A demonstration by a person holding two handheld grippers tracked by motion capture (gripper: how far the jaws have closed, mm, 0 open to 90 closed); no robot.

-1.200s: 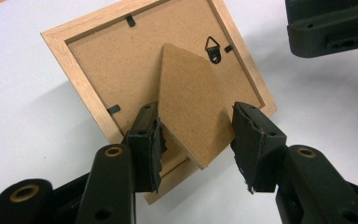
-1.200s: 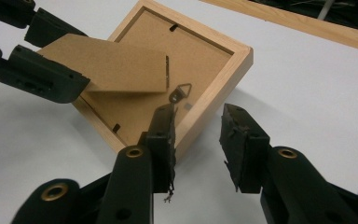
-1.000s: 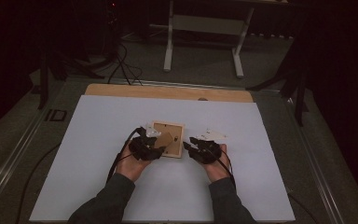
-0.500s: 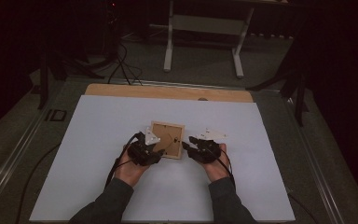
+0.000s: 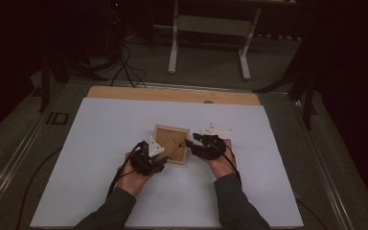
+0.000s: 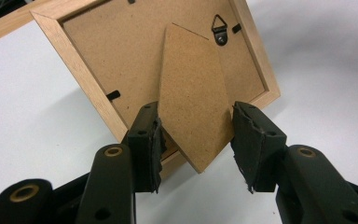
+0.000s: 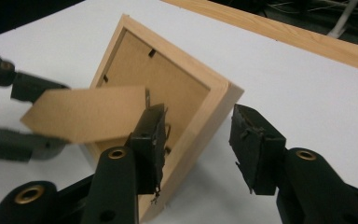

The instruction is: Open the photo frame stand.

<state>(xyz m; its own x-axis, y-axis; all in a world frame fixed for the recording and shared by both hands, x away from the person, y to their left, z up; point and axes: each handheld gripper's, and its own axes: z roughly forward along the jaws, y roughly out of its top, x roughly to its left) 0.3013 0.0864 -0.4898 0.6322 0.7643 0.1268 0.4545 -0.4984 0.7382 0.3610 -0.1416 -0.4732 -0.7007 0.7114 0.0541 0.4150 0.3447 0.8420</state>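
A small wooden picture frame point(image 5: 171, 143) lies back-up on the white sheet, tilted. Its cardboard easel stand point(image 6: 193, 93) is swung up off the backing point(image 6: 121, 56). My left gripper point(image 6: 196, 122) is open, its jaws close on either side edge of the stand's free end. My right gripper point(image 7: 198, 121) is open and straddles the frame's side rail near a corner point(image 7: 214, 98), one jaw over the backing, the other outside the rail. From the right gripper view the stand point(image 7: 88, 114) points left between the other gripper's jaws. In the high view my left gripper point(image 5: 157, 154) and right gripper point(image 5: 191, 143) flank the frame.
The white sheet point(image 5: 100, 143) covers the table, with a wooden strip point(image 5: 172, 94) along its far edge. Beyond it stand white table legs point(image 5: 208, 28) and floor cables point(image 5: 124, 62). A hanging hook point(image 6: 220, 29) sits on the backing.
My left hand has drawn back slightly toward the near edge. The frame and my right hand have barely moved.
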